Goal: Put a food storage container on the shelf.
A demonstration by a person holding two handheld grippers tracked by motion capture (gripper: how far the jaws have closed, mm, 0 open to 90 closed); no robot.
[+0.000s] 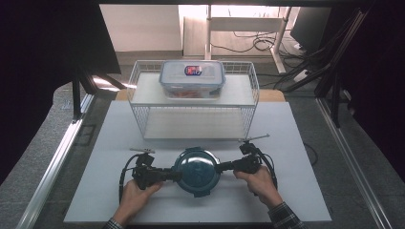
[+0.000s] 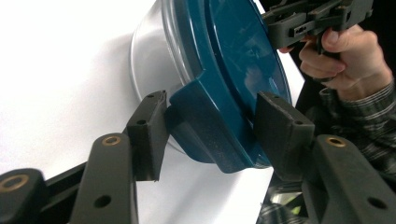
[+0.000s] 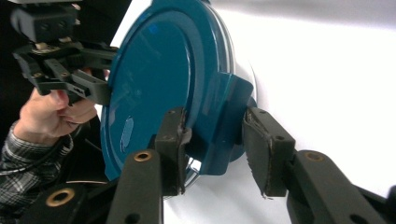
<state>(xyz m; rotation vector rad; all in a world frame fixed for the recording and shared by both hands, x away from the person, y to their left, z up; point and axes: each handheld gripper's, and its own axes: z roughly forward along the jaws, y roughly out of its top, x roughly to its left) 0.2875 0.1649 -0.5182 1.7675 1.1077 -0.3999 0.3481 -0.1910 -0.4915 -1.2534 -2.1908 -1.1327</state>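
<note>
A round container with a dark blue lid [image 1: 197,169] sits on the white table [image 1: 286,143] near the front edge, between my two grippers. My left gripper [image 1: 177,175] comes in from the left. Its pads [image 2: 148,135] bracket the lid's left latch flap [image 2: 210,126] and appear to touch it on both sides. My right gripper [image 1: 218,167] reaches in from the right, and its jaws straddle the right latch flap [image 3: 229,126]. One of its fingers [image 3: 266,154] still stands a sliver off the flap.
A white wire shelf rack [image 1: 193,98] stands behind the container and carries a clear lidded food box [image 1: 192,78] on its top shelf. Metal rails run along both sides of the table. Cables lie on the floor beyond.
</note>
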